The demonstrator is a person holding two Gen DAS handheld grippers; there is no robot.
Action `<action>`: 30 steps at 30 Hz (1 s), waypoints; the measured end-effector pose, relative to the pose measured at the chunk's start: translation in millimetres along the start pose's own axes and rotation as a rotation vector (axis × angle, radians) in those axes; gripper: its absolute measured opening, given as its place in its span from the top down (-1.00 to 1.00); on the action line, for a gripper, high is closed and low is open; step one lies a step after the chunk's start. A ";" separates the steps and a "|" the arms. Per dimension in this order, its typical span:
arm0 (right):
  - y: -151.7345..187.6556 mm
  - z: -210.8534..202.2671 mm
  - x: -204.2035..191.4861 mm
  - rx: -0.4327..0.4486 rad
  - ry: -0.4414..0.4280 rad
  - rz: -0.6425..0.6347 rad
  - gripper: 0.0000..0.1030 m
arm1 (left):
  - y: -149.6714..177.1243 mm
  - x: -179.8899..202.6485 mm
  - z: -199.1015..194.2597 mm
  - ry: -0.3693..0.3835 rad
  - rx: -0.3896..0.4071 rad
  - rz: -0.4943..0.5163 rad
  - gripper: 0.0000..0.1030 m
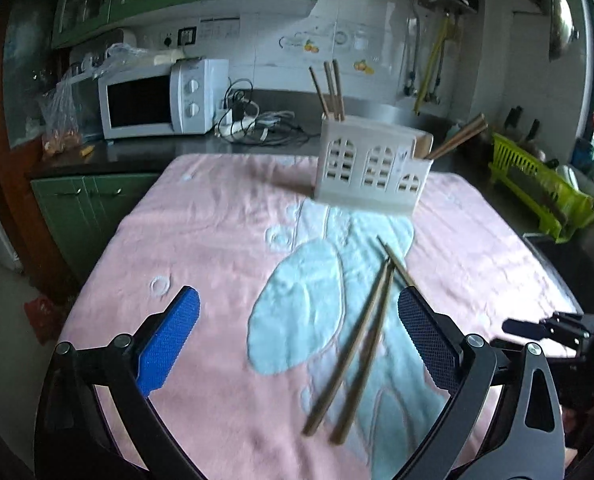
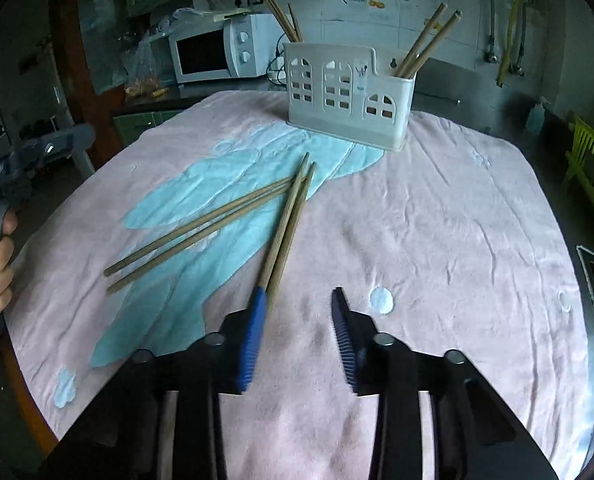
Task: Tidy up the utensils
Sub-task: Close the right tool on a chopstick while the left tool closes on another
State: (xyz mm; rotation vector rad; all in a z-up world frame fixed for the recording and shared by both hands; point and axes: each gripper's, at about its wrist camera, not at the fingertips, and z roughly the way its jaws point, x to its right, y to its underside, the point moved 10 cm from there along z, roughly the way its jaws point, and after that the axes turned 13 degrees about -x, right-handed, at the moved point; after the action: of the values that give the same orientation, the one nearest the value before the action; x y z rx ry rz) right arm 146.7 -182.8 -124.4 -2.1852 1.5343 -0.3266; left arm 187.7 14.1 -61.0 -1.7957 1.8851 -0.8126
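Observation:
A white utensil holder (image 1: 371, 166) with arched cut-outs stands at the far side of the pink and blue towel (image 1: 201, 240); it also shows in the right wrist view (image 2: 347, 94). Wooden chopsticks stand in its left and right ends. A pair of chopsticks (image 1: 353, 356) lies on the towel between my left fingers, nearer the right one. My left gripper (image 1: 299, 320) is open and empty above it. In the right wrist view, two pairs lie crossed: one (image 2: 205, 228) to the left, one (image 2: 287, 228) ending beside the left finger of my open right gripper (image 2: 299, 296).
A white microwave (image 1: 157, 98) and a tangle of cables (image 1: 257, 124) sit on the counter behind the table. A lime green dish rack (image 1: 537, 184) stands at the right. The right gripper's tip (image 1: 537, 328) shows at the left view's right edge.

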 end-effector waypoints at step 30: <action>-15.5 48.9 -13.5 -0.089 -0.067 0.062 0.86 | 47.7 -2.9 27.2 -0.057 -0.117 0.112 -0.89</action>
State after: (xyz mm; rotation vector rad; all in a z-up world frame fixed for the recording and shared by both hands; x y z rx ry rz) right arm 176.2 -154.9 -158.7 -2.1872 1.6042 -0.1659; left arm 169.9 13.5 -112.9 -1.7427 2.0133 -0.6168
